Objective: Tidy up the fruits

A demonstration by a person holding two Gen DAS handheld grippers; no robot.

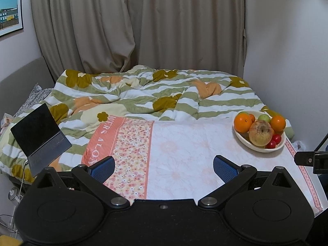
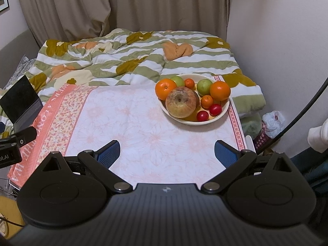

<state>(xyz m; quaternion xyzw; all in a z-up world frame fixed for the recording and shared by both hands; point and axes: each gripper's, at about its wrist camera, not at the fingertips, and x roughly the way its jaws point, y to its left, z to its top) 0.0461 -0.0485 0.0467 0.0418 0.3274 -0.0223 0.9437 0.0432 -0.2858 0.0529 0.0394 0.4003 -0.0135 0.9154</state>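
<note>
Both the left gripper (image 1: 164,167) and the right gripper (image 2: 167,152) hover with fingers spread wide and empty over the pink flowered cloth (image 2: 127,119), while the fruit, namely oranges (image 2: 165,88), a big brownish apple (image 2: 181,102) and small red ones, sits piled in the cream bowl (image 2: 205,121) at the cloth's far right corner.

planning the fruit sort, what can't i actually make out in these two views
- Bowl contents: in the right wrist view the big blotchy apple hides whatever lies under and behind it; in the left wrist view it covers even more.
- Printed words on the cloth: the orange border lettering is cut off by the left gripper in its own view.
- Laptop screen: dark, nothing readable.
- White bag beside the table: contents unclear, too small.
</note>
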